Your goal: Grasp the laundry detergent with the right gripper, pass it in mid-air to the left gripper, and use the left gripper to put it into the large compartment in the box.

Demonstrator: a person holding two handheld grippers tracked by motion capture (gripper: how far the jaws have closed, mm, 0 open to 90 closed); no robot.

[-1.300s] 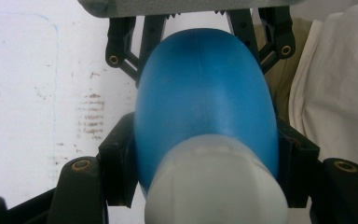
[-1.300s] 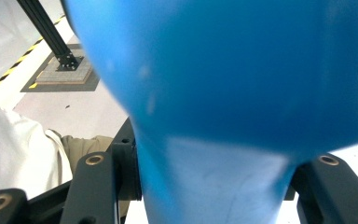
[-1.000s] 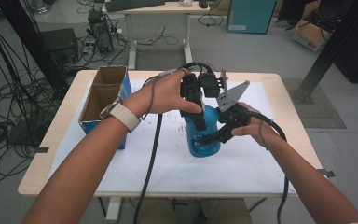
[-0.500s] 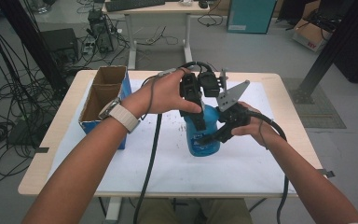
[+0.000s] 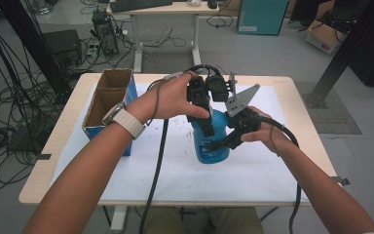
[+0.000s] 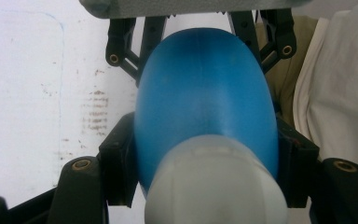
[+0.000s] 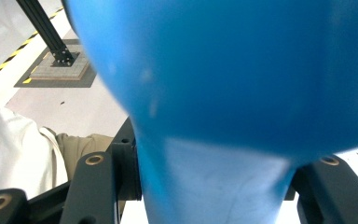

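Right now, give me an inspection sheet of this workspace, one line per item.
Surface: white sheet on a wooden table, brown specks beside the bottle.
Job's things: blue bottle upright, pale cap.
Clutter: open cardboard box at left.
Grippers: left gripper shut on the bottle's top; right gripper shut on its side.
Cables: black cable trails off the front edge.
Surroundings: desk, floor cables, teal cabinet.

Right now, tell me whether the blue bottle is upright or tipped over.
Upright. The blue bottle stands on its base on the white table cover, neck up, with the left gripper and right gripper clamped on it.
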